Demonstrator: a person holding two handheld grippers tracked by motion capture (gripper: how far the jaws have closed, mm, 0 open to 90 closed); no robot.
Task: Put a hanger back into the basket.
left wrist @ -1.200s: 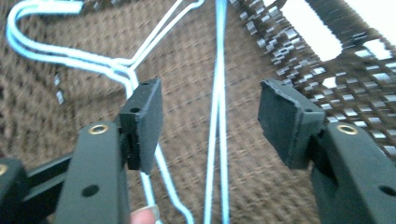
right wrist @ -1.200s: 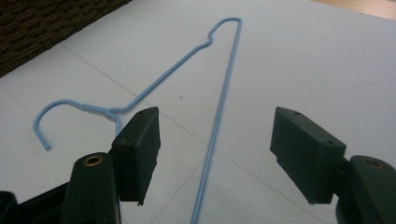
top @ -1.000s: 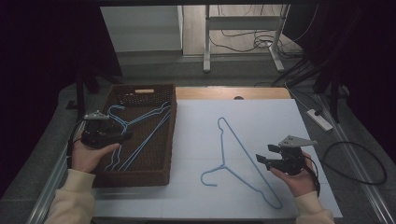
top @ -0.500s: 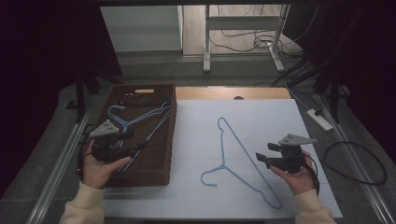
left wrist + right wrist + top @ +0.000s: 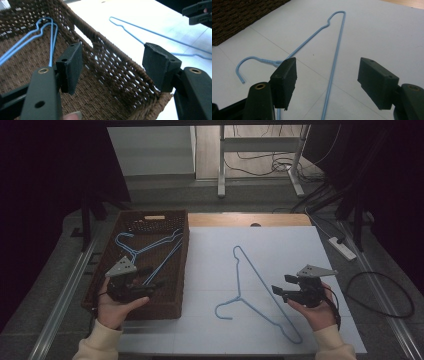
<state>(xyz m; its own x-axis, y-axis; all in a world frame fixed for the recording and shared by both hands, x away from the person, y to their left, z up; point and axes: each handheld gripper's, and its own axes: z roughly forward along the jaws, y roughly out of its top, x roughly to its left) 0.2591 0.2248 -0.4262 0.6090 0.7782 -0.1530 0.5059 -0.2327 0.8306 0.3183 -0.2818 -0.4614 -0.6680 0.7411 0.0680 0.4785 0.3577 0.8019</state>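
On the white sheet, the blue hanger [image 5: 334, 62] lies beneath the right gripper [image 5: 327, 77]'s wide, empty fingers.

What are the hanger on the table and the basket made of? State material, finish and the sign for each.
Hanger: likely metal wire with a smooth light-blue coating; thin, with a twisted neck.
Basket: dark brown woven fibre, possibly wicker or paper cord; matte, with gaps in the weave.

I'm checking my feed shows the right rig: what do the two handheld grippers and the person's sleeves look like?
Both the left gripper and the right gripper are black, each topped by a grey three-cornered plate. Their jaws end in blocky black pads on arms with brass-coloured rivets. A black cable trails from the right one. The sleeves are cream.
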